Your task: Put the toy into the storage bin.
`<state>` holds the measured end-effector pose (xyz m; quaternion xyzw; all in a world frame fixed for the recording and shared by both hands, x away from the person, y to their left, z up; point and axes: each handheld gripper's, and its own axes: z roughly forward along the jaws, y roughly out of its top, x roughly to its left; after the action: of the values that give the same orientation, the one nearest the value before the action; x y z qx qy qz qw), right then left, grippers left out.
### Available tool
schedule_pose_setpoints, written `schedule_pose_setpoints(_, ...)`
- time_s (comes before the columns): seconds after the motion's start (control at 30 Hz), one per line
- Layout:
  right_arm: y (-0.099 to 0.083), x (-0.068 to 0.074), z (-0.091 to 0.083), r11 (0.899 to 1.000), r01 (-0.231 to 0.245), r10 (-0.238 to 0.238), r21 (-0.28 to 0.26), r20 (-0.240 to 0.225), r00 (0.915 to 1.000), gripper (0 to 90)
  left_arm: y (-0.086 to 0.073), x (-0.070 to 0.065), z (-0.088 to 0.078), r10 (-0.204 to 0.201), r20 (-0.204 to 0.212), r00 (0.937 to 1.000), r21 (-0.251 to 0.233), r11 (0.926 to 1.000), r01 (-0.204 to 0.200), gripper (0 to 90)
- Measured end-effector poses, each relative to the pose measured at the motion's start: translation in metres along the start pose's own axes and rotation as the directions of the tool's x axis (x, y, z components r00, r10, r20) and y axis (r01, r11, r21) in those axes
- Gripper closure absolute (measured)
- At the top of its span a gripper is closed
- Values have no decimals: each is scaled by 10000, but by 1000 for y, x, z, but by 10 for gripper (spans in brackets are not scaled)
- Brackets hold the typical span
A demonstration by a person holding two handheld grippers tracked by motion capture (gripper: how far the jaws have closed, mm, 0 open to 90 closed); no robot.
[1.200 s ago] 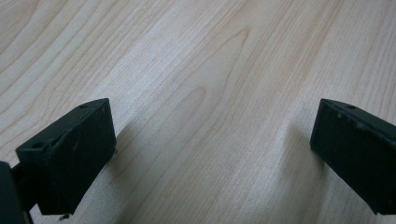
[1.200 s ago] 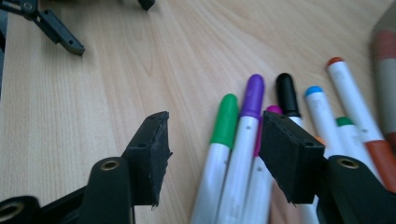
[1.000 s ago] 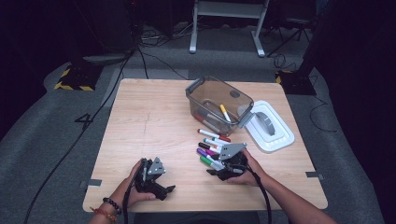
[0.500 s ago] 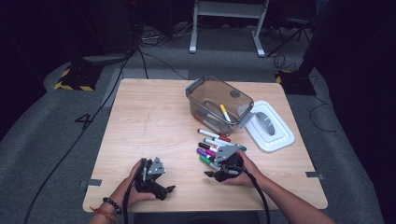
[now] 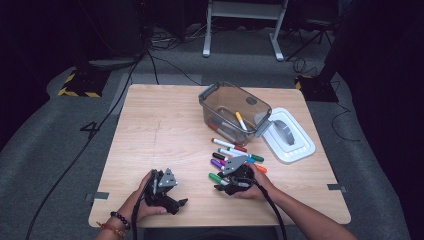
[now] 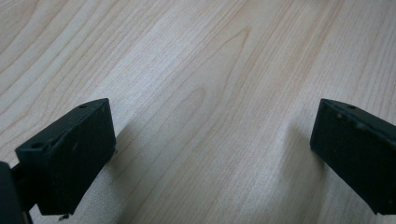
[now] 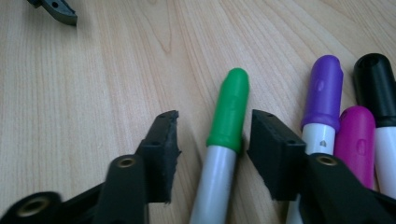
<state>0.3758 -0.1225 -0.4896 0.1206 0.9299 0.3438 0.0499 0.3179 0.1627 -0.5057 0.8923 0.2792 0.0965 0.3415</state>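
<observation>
- Right gripper (image 7: 212, 135): jaws part-open, set astride green-capped marker (image 7: 229, 112), not yet clamped; closing is judged next
- Left gripper (image 6: 212, 140): jaws wide, empty, over bare table (image 6: 196, 56)

What I can't make out from here

In my right gripper view the green-capped marker (image 7: 227, 135) runs off the bottom edge, and the purple marker (image 7: 322, 100) and magenta marker (image 7: 355, 144) hide their barrels behind my fingers (image 7: 275, 154). From the high view my right gripper (image 5: 235, 179) covers part of the marker pile; markers inside the clear bin (image 5: 235, 107) are too small to count.
</observation>
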Motion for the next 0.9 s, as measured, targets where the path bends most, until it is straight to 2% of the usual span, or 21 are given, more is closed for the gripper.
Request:
schedule_pose_setpoints(0.07,0,0,-1,10000,-42,42,9,-43,10000,662,0,0,0,1,7,10000,-2,10000,-1,3)
schedule_pose_setpoints(0.17,0,2,-1,10000,77,-77,-28,-69,9999,734,0,0,0,22,8,10000,10,10000,-22,3)
schedule_pose_setpoints(0.43,-1,4,-6,9996,280,-278,68,-155,9995,746,0,0,0,21,0,10000,11,10000,-21,3)
schedule_pose_setpoints(0.73,5,2,-31,9960,-109,102,-884,-75,9999,746,0,0,0,18,3,10000,13,10000,-18,3)
schedule_pose_setpoints(0.9,12,0,-47,9902,-42,56,-1399,92,9999,747,0,0,0,17,2,10000,11,10000,-17,3)
